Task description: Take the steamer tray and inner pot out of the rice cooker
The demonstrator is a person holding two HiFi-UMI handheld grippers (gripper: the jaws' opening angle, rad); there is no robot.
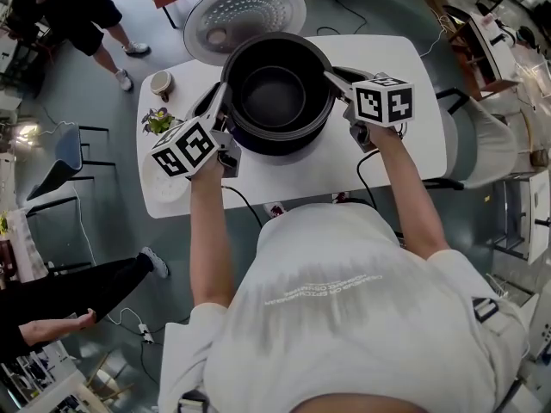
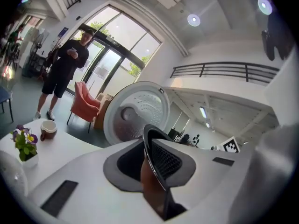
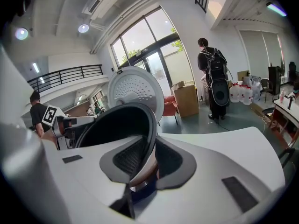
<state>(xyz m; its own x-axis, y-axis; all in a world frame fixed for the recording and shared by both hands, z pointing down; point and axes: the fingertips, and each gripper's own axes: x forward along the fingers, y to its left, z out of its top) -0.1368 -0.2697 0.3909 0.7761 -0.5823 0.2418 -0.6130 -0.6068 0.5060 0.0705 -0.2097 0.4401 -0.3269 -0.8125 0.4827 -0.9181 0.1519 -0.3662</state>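
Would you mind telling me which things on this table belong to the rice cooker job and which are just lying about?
Job in hand: inner pot, gripped at its rim by left gripper and right gripper; open rice cooker lid.
Lying about: mug, potted flowers, both on the table.
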